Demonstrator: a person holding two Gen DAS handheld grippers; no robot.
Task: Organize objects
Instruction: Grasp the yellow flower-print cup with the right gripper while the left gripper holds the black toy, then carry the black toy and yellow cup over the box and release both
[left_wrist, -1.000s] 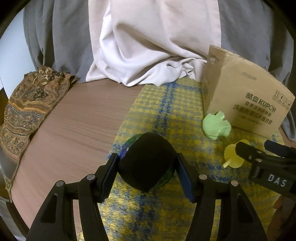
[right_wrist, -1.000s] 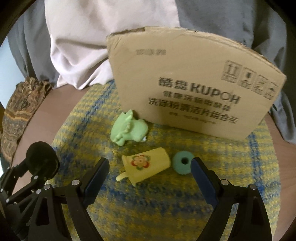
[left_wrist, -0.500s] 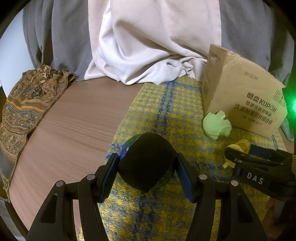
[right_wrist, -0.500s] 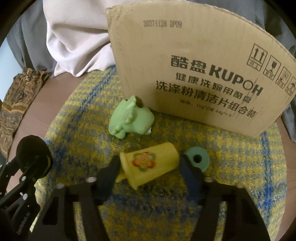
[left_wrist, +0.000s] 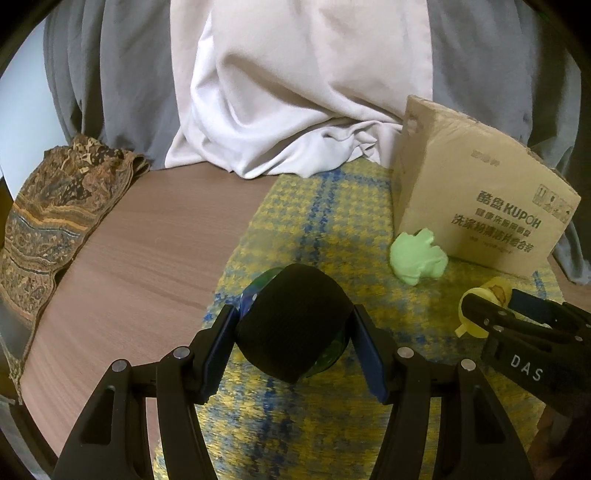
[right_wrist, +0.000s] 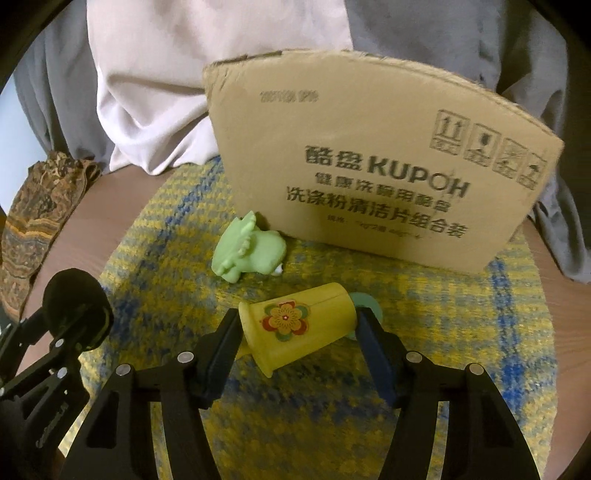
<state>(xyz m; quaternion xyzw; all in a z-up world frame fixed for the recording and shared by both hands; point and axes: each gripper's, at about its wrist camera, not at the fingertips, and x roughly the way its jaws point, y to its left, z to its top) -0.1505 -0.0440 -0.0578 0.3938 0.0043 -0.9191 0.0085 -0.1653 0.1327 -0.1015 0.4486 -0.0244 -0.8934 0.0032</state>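
My left gripper (left_wrist: 293, 338) is shut on a black round object (left_wrist: 295, 325) above the yellow-and-blue mat (left_wrist: 317, 218); a green-blue thing shows behind it. It also shows in the right wrist view (right_wrist: 79, 308). My right gripper (right_wrist: 295, 332) is shut on a yellow toy cup with a flower sticker (right_wrist: 299, 326), lifted slightly off the mat (right_wrist: 461, 314). The cup also shows in the left wrist view (left_wrist: 480, 299). A green dinosaur toy (right_wrist: 249, 254) lies by a cardboard box (right_wrist: 369, 177). A teal ring (right_wrist: 365, 301) peeks out behind the cup.
The brown wooden table (left_wrist: 140, 243) has a patterned cloth (left_wrist: 48, 218) at its left edge. White and grey fabric (left_wrist: 295, 81) hangs behind. The box (left_wrist: 476, 199) stands at the mat's far right, with the dinosaur (left_wrist: 417, 258) against it.
My right gripper moved forward, closed on the yellow cup and raised it slightly. The left gripper stays shut on the black object, almost still.
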